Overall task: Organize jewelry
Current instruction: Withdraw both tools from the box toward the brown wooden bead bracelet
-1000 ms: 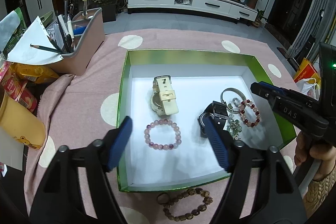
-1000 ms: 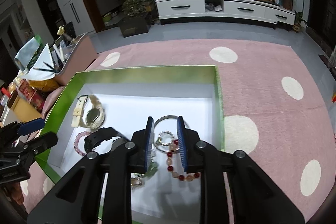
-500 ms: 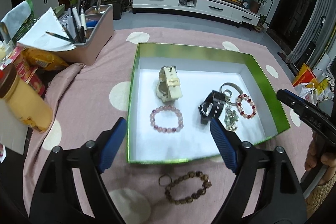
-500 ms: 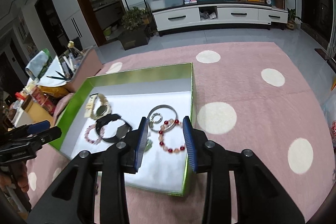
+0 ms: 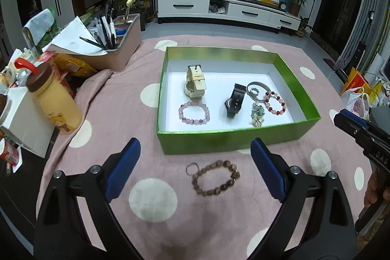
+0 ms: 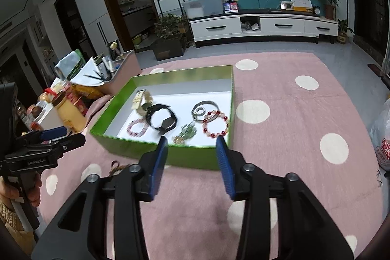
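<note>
From the left wrist, the left claw (image 5: pixel 195 162) stands wide and holds nothing, its blue pads on either side of the brown bracelet (image 5: pixel 214 178), which lies on the pink cloth of the table (image 5: pixel 121 118) just in front of the green box (image 5: pixel 234 140) and outside it. It looks like the last piece not yet put away, so the step in hand is probably to pick it up. Inside the box lie the cream watch (image 5: pixel 195 84), the pink bracelet (image 5: pixel 193 112), the black watch (image 5: pixel 234 100), a silver bangle (image 5: pixel 256 87), a red bracelet (image 5: pixel 275 102) and a green charm (image 5: pixel 257 113). To do it well, lower the claw straight over the beads, let one pad slide under one side of the loop rather than pinching cloth, and mind the small ring at its left end, which could snag. Carry it high enough to clear the near wall and set it in the bare white floor near the pink bracelet. From the right wrist, the right claw (image 6: pixel 192 154) is partly open and empty, hovering above the near wall of the box, over the table; only a bit of the brown bracelet (image 6: pixel 117 167) shows beyond its left finger. It is best kept aside so the left claw has room.
</note>
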{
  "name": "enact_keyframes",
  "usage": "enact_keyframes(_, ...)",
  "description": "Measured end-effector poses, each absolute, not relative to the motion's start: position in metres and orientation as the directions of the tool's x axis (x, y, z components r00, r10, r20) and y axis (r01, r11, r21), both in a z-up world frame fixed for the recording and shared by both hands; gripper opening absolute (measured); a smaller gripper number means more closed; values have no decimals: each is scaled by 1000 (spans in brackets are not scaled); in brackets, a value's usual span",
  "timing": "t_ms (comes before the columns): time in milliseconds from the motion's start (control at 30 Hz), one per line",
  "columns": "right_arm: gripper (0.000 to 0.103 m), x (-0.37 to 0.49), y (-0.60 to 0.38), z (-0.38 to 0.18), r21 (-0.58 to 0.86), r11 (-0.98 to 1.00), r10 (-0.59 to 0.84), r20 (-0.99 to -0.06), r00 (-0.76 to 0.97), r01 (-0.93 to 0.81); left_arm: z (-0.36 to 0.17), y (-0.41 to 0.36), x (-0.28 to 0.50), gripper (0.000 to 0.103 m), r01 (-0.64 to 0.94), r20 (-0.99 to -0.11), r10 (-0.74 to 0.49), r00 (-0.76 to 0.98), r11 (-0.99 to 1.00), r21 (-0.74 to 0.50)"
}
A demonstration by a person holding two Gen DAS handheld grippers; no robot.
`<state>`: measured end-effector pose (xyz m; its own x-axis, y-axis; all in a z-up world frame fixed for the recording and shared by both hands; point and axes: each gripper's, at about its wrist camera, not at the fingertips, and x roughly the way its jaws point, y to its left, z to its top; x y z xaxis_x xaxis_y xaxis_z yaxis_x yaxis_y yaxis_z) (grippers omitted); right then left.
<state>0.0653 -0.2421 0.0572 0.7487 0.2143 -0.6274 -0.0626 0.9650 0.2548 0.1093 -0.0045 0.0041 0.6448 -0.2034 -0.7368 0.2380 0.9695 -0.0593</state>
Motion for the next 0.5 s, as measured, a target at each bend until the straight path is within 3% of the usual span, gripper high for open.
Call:
enact_keyframes(233, 60, 36, -220, 60, 253, 962, 247, -630, 736, -106, 10, 2, 82, 101, 228, -721, -194, 666, 972, -52)
enact_keyframes(500, 67, 20, -202, 50, 259, 957, 272, -661, 699, -128, 2, 12, 63, 101, 218, -733, -197, 650, 974, -69)
